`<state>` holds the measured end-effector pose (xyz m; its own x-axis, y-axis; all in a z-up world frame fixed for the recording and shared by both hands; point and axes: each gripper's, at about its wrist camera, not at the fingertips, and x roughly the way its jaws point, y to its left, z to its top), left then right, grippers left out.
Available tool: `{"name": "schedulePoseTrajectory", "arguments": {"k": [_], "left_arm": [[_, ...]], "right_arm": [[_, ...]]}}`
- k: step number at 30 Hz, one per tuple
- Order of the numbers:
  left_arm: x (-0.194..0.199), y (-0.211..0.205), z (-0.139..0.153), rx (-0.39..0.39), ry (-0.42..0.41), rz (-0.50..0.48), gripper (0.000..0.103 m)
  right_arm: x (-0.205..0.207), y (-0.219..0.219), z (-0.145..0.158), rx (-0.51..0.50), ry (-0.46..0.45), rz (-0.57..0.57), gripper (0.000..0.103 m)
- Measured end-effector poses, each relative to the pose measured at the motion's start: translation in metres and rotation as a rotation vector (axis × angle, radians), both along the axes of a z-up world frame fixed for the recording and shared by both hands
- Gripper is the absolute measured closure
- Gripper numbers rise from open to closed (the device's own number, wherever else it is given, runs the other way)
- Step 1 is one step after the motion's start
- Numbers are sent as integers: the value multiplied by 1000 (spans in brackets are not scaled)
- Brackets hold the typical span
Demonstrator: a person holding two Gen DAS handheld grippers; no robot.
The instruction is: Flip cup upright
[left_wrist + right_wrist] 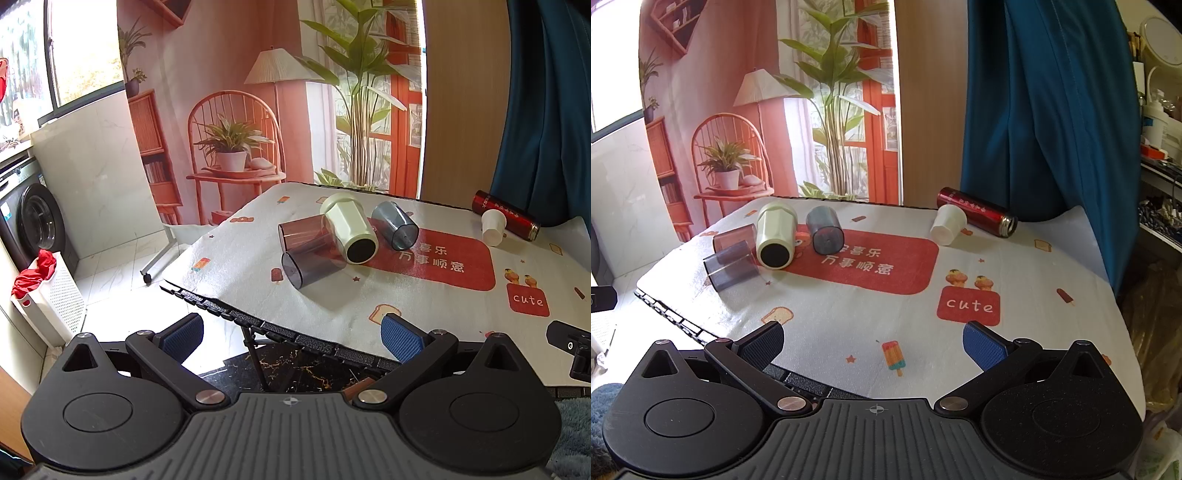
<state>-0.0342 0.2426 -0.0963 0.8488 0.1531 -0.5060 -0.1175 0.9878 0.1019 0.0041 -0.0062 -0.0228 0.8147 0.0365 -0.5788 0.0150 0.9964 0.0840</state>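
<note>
Both the left gripper (291, 334) and right gripper (873, 341) are hovering wide open and empty near the table's front edge, since the pale green faceted plastic cup (351, 227) is lying tipped among smoky translucent tumblers (308, 264), awaiting righting.

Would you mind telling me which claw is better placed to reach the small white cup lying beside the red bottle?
Probably the right claw: open, with the white cup ahead, slightly right. For the left claw, it lies far right.
</note>
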Motion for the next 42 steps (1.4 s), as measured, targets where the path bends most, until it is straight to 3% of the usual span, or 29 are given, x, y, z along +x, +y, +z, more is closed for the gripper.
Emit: {"name": "schedulePoseTrajectory", "arguments": {"k": [42], "left_arm": [[2,1,-2,-5,24,-2,0]], "right_arm": [[-2,-3,-3,16,2,-10,0]]}}
